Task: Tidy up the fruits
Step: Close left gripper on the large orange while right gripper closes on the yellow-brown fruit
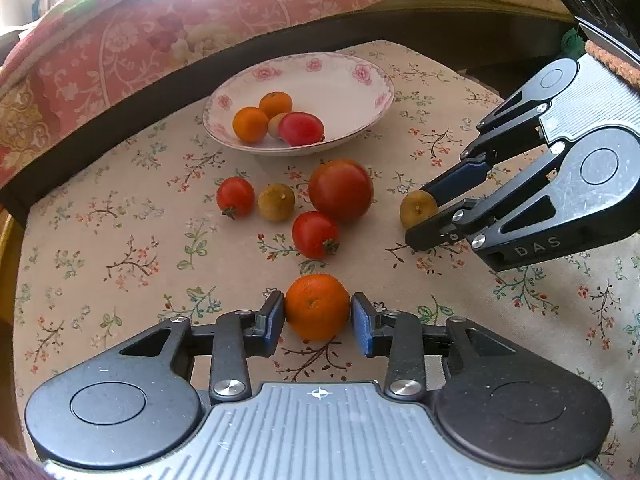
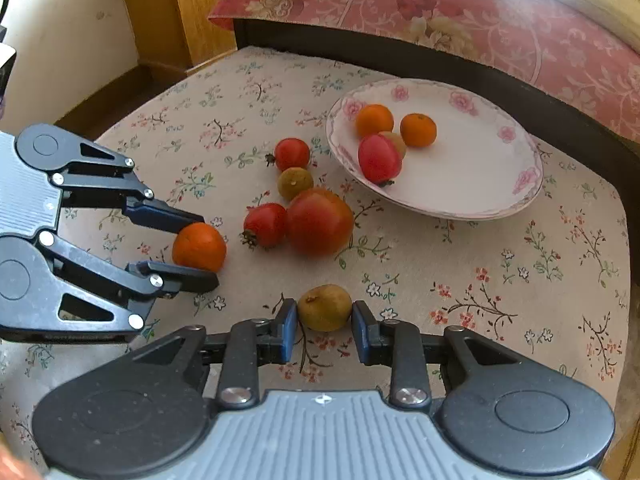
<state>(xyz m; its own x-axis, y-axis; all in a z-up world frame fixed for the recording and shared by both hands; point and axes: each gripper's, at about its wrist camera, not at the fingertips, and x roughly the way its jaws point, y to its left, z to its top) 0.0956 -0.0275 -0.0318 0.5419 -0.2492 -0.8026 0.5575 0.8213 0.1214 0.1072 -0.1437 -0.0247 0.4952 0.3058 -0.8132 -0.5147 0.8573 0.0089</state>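
My left gripper is shut on an orange tangerine resting on the floral cloth; it also shows in the right wrist view. My right gripper is shut on a small brown-green fruit, also seen in the left wrist view. A floral plate at the back holds two tangerines, a red tomato and a small brown fruit. Between plate and grippers lie a large tomato, two small tomatoes and a brown-green fruit.
The fruits lie on a round floral-cloth seat with a dark rim behind. A pink floral cushion rises at the back. A wooden post and pale wall stand at far left in the right wrist view.
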